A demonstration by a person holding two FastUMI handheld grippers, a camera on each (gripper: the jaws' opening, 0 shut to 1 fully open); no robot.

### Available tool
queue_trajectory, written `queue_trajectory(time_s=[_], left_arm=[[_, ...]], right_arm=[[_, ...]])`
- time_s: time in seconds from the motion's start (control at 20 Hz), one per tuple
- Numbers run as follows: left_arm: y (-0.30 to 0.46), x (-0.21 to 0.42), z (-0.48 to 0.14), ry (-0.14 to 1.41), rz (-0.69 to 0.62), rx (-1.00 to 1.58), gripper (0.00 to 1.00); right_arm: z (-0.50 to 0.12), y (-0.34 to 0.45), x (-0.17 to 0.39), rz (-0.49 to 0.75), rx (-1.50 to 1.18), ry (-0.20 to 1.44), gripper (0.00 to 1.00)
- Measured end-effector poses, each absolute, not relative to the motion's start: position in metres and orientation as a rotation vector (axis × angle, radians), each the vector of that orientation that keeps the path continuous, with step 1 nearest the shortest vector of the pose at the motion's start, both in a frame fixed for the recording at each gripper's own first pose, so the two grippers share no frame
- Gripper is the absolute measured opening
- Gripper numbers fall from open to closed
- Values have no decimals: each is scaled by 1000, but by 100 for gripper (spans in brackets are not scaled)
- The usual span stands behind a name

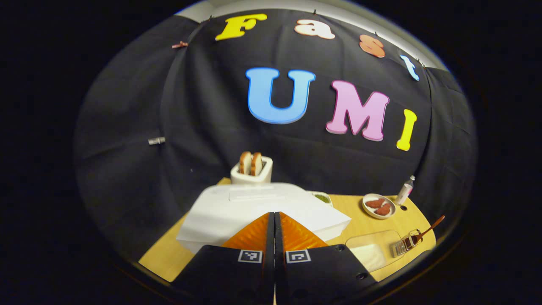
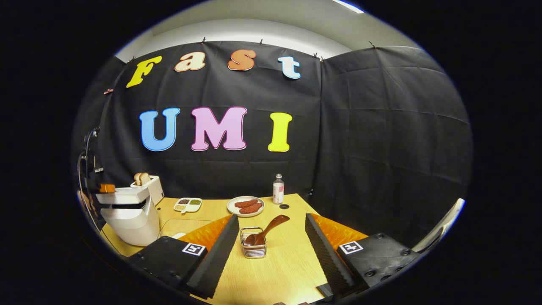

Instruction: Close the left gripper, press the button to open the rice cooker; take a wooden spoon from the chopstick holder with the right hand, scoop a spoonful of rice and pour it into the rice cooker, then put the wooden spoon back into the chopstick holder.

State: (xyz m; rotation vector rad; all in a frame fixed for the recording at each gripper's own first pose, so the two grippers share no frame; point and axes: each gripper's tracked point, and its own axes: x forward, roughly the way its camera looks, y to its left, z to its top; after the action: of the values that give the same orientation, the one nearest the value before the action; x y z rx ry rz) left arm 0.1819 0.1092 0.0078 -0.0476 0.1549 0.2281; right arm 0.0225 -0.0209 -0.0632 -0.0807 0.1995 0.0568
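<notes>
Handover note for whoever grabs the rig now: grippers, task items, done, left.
Left gripper: shut, empty, over the white rice cooker.
Right gripper: open, empty, facing the wire chopstick holder.
Brown wooden spoon: in the holder, leaning.
Clear rice container: on the wooden table, beside the holder.
Done: left gripper closed. Whether the lid has released, cannot tell.
Left: take the spoon, scoop rice, pour it in, return the spoon.

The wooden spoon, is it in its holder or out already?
In. The wooden spoon leans in the chopstick holder, its handle sticking up; the right gripper is open, touching nothing.
</notes>
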Motion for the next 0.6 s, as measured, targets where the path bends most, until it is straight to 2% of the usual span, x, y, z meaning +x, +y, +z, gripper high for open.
queue_trajectory(time_s=[0.1, 0.25, 0.6], left_arm=[[108, 172, 46, 82, 271, -8, 7], [96, 150, 69, 42, 298, -27, 7], [56, 106, 55, 20, 334, -76, 11]], right_arm=[[-64, -18, 43, 97, -47, 198, 99], [-80, -20, 69, 142, -29, 217, 98], [-144, -23, 93, 236, 37, 380, 99]])
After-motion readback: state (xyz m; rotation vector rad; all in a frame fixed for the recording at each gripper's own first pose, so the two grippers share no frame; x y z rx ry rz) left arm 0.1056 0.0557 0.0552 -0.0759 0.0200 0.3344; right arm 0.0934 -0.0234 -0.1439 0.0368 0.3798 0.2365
